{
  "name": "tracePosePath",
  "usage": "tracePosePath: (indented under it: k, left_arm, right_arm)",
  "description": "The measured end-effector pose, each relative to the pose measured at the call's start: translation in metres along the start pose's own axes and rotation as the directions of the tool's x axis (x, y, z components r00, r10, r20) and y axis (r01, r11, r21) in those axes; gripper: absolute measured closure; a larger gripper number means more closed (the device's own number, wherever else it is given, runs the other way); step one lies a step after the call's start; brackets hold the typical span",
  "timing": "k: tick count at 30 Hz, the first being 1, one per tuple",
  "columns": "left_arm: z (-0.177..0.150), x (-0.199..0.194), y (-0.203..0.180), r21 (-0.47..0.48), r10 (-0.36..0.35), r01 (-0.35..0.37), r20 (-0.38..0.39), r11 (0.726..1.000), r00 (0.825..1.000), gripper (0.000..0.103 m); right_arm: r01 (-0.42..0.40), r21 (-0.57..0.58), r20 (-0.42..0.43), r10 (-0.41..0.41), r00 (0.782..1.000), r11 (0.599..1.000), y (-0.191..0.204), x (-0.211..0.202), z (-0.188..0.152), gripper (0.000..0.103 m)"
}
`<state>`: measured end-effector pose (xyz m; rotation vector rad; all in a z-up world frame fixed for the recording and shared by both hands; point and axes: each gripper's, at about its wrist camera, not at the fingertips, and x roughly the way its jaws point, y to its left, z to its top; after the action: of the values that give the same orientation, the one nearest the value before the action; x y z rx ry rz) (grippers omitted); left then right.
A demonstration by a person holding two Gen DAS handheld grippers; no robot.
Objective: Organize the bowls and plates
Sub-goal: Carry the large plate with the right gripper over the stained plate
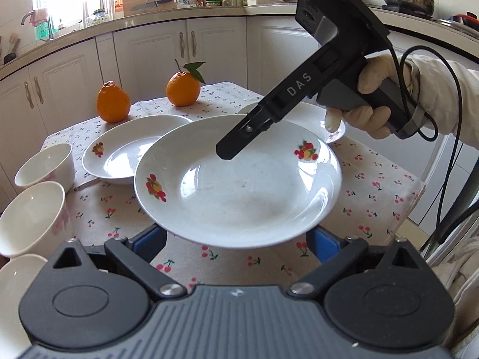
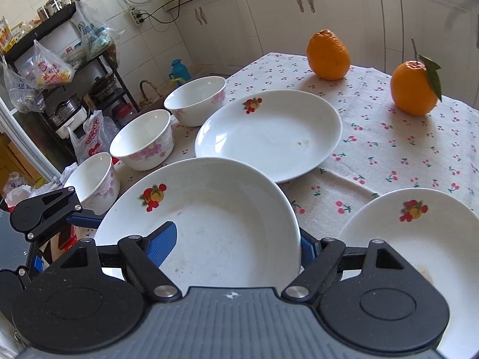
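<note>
A white deep plate with fruit prints (image 1: 239,197) (image 2: 209,224) hangs above the cherry-print tablecloth. My right gripper (image 2: 236,240) (image 1: 224,154) is shut on its rim, one blue pad lying inside the plate and the other outside the rim. My left gripper (image 1: 238,237) sits under the opposite rim with both blue-padded fingers spread wide. Their tips are hidden by the plate, so a grip cannot be judged. A second matching plate (image 1: 131,152) (image 2: 269,134) lies on the table beyond, and a third (image 1: 335,122) (image 2: 419,239) to one side.
Three white bowls with pink flowers (image 2: 194,98) (image 2: 142,140) (image 2: 92,179) line the table's edge. Two oranges (image 2: 327,55) (image 2: 414,88) stand at the far side. A gloved hand (image 1: 374,89) holds the right gripper. Kitchen cabinets and a cluttered shelf (image 2: 60,59) surround the table.
</note>
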<state>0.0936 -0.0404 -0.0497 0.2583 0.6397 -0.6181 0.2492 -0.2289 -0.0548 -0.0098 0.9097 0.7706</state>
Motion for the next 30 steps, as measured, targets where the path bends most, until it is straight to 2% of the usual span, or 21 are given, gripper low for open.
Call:
tracePosePath:
  k: [18,30]
  left_arm:
    - [0.055,0.06,-0.026,0.061,-0.115,0.115,-0.002,0.992,0.993,0.004]
    - [0.077,0.097,-0.042,0.104,-0.157,0.159,-0.025,0.982,0.987,0.004]
  right_arm:
    - [0.111,0.085,0.063,-0.116,0.991,0.99,-0.073,-0.05,-0.013,0.017]
    - [0.143,0.134,0.08,-0.154,0.985,0.981,-0.114,-0.066,-0.027,0.017]
